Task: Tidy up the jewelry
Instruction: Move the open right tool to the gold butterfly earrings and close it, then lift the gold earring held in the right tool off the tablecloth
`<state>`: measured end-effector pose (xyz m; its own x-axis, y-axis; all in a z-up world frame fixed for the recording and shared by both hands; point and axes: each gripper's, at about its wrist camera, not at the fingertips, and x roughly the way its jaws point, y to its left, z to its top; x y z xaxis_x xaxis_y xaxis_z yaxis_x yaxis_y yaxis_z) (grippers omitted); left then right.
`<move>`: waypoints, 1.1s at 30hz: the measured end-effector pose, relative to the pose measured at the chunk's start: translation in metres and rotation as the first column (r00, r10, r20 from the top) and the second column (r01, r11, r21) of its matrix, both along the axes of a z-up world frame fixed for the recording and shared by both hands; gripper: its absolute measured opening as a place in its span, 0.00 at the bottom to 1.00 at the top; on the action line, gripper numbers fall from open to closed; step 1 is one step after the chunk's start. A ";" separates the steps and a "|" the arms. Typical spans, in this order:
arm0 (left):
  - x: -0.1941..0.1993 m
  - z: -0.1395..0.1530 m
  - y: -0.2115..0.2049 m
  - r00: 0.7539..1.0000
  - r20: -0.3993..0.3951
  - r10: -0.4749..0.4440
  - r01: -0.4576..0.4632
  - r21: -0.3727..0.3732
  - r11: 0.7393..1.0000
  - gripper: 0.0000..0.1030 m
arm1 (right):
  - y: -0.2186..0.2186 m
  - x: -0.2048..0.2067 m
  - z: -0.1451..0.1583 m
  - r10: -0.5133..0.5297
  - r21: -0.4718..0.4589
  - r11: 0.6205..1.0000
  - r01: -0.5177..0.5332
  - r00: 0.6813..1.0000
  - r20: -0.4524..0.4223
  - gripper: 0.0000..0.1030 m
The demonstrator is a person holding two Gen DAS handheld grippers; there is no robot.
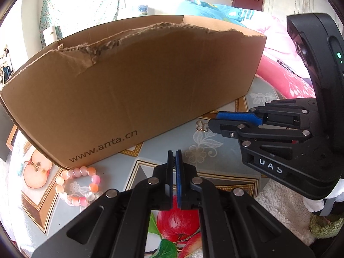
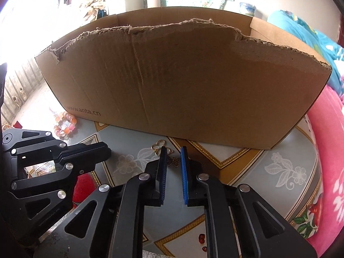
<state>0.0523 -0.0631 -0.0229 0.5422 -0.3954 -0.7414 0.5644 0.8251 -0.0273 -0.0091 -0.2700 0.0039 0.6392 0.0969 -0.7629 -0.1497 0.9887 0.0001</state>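
Twice finding nothing gripped. Holding the right gripper (image 2: 173,150) with its fingers apart, low over the bench (image 2: 268,172), and framing a small dark butterfly pendant (image 2: 174,161) between the tips without touching it. Showing the left gripper (image 1: 175,152) with its fingers almost together, only a thin slit between, pointing toward the cardboard box (image 1: 139,86).

Judging the task as barely begun. Seeing a gold butterfly charm (image 2: 159,146) just beside the right fingertips, a pink and orange bead bracelet (image 1: 79,185) just beside the box's lower left corner, and some tiny red stones (image 2: 202,239) under the right gripper's body, all loose on the bench. Not being able to tell what the box is holding, with its inside hidden behind the torn wall in both views.

Getting the pendant and the red stones only from the right wrist view. Getting the bracelet large and clear, and the right gripper from its side, only from the left wrist view.
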 end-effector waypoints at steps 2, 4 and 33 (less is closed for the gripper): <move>0.000 0.000 0.001 1.000 -0.001 0.002 -0.002 -0.002 1.000 0.02 | 0.002 -0.001 0.002 -0.005 0.007 1.000 0.005 1.000 -0.010 0.10; 0.000 0.000 0.002 1.000 -0.001 0.004 -0.004 -0.006 1.000 0.02 | 0.001 0.001 0.003 -0.009 0.028 1.000 0.009 1.000 -0.019 0.10; 0.001 0.001 0.013 1.000 -0.015 0.001 -0.002 -0.062 0.998 0.02 | -0.035 0.014 0.021 -0.034 0.072 0.997 0.041 0.995 -0.092 0.12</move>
